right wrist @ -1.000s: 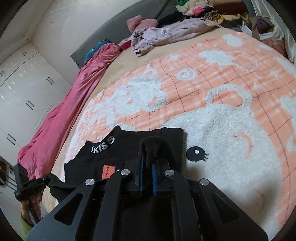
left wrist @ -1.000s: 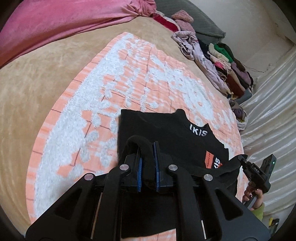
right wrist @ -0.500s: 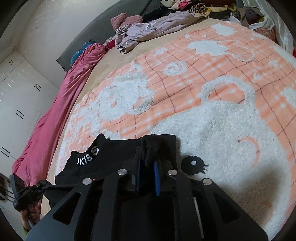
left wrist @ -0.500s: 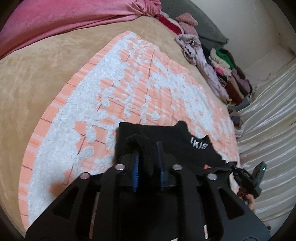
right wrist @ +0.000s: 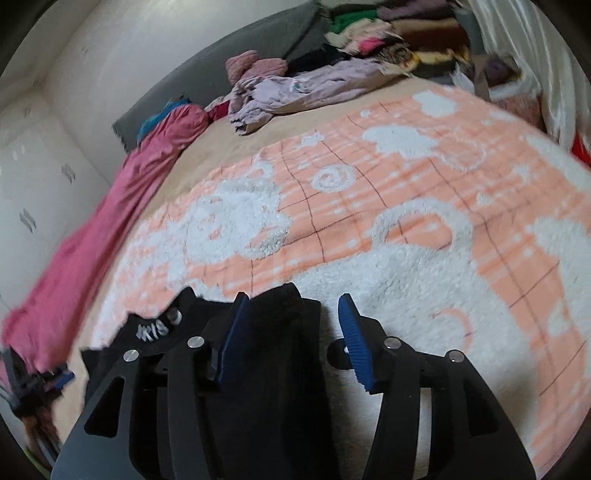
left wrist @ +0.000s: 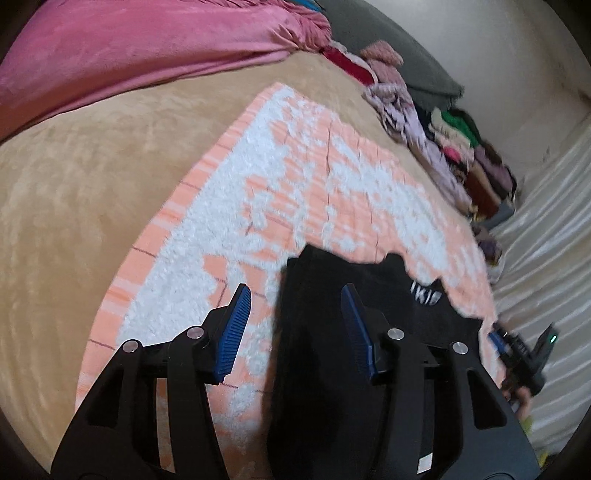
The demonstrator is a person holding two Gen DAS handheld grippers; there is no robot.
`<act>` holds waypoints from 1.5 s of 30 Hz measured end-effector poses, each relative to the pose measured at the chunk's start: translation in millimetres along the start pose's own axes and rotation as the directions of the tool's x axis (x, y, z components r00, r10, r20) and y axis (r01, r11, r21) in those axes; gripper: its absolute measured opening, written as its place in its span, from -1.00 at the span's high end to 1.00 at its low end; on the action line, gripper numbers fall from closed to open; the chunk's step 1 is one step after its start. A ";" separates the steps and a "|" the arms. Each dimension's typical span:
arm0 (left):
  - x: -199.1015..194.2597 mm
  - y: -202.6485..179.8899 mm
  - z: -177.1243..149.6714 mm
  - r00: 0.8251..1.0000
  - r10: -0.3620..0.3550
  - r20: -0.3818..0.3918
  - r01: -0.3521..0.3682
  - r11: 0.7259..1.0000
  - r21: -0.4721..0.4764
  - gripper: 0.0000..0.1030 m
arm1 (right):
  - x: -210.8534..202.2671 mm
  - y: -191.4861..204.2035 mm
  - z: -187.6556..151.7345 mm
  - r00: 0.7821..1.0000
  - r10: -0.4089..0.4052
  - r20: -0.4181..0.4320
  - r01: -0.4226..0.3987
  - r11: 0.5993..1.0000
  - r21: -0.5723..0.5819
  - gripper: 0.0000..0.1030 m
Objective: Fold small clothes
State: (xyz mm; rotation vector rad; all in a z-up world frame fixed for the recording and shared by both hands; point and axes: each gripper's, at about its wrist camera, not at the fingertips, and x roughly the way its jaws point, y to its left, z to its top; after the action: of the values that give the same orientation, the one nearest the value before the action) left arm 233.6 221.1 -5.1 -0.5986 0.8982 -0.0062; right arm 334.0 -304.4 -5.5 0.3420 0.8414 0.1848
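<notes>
Both tongs spread wide, nothing held. Left gripper point(left wrist: 295, 314): 2 blue ribbed pads point(left wrist: 234, 332), one over the blanket, the other over the garment. Right gripper point(right wrist: 291, 328): 2 blue pads point(right wrist: 354, 343) too, left one over the garment, right one over white fleece.

Count:
- 1 black garment point(left wrist: 332, 350), lying on the peach-and-white blanket point(left wrist: 295, 184) at the blanket's near edge, under both grippers. White lettering on its collar point(right wrist: 155, 326); blurred, cannot read it.
- 1 blanket, spread on 1 tan bed cover point(left wrist: 92, 184).
- 1 pink sheet point(left wrist: 129, 48), bunched along the bed's left side.
- 1 lilac garment point(right wrist: 295, 92), crumpled at the bed's far edge, just beside the blanket's far edge.
- 1 heap of mixed clothes point(right wrist: 388, 33) past it, toward the far right corner; item count inside cannot be told.
- 1 grey headboard point(right wrist: 240, 48) along the far edge.

Hidden/unclear:
- Garment's near part is covered by both gripper frames, so its fold state and full outline cannot be told.
- Both views motion-blurred.
- Each gripper shows in the other's view only as a small smear: right gripper at the left wrist view's right edge point(left wrist: 517, 350), left gripper at the right wrist view's left edge point(right wrist: 40, 380), blue pads just visible.
- Heap is cut off by the fisheye rim.
</notes>
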 end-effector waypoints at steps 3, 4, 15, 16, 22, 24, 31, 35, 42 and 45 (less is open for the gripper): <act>18.7 -8.7 -6.1 0.999 0.027 -0.044 -0.024 0.998 0.062 0.19 | 5.3 11.6 -1.7 1.000 -0.021 -0.021 0.018 0.995 -0.100 0.04; 22.2 -11.1 -7.4 0.998 0.040 -0.048 -0.036 0.996 0.078 0.19 | 8.3 15.5 -2.5 0.999 -0.030 -0.030 0.026 0.992 -0.127 0.04; 37.9 -43.7 -20.3 0.983 0.180 0.024 -0.179 0.943 0.279 0.89 | 36.5 26.9 -4.8 0.992 -0.119 -0.052 0.103 0.965 -0.243 0.63; 34.2 -44.7 -20.6 0.984 0.178 0.033 -0.180 0.942 0.285 0.91 | 35.8 26.3 -4.7 0.992 -0.119 -0.050 0.103 0.965 -0.242 0.71; 5.7 -50.4 -7.9 0.987 0.117 0.108 -0.142 0.955 0.261 0.92 | 17.1 26.2 6.9 0.998 -0.059 0.007 0.059 0.977 -0.204 0.77; 4.5 -54.3 -3.7 0.985 0.120 0.124 -0.150 0.951 0.272 0.92 | 17.1 26.2 12.1 0.998 -0.064 0.018 0.066 0.978 -0.200 0.78; 36.8 -46.8 -5.5 0.979 0.187 0.075 -0.201 0.943 0.264 0.92 | 43.8 15.6 12.9 0.984 -0.177 -0.007 0.172 0.965 -0.199 0.97; 49.7 -39.1 -14.1 0.975 0.214 0.065 -0.224 0.935 0.277 0.85 | 49.9 -0.6 7.5 0.976 -0.216 -0.034 0.207 0.963 -0.172 0.97; 34.2 -33.3 -12.6 0.973 0.213 0.089 -0.229 0.938 0.259 0.58 | 15.8 6.9 0.3 0.977 -0.209 0.036 0.212 0.953 -0.217 0.79; 16.2 -37.5 -15.2 0.969 0.210 0.130 -0.237 0.936 0.261 0.59 | -2.8 16.8 -7.2 0.983 -0.176 0.054 0.184 0.953 -0.240 0.62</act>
State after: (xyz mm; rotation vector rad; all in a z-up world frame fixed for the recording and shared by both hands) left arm 241.6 178.3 -5.6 -0.2330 0.8457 0.1029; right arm 326.3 -288.0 -1.9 0.0360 0.8035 0.1104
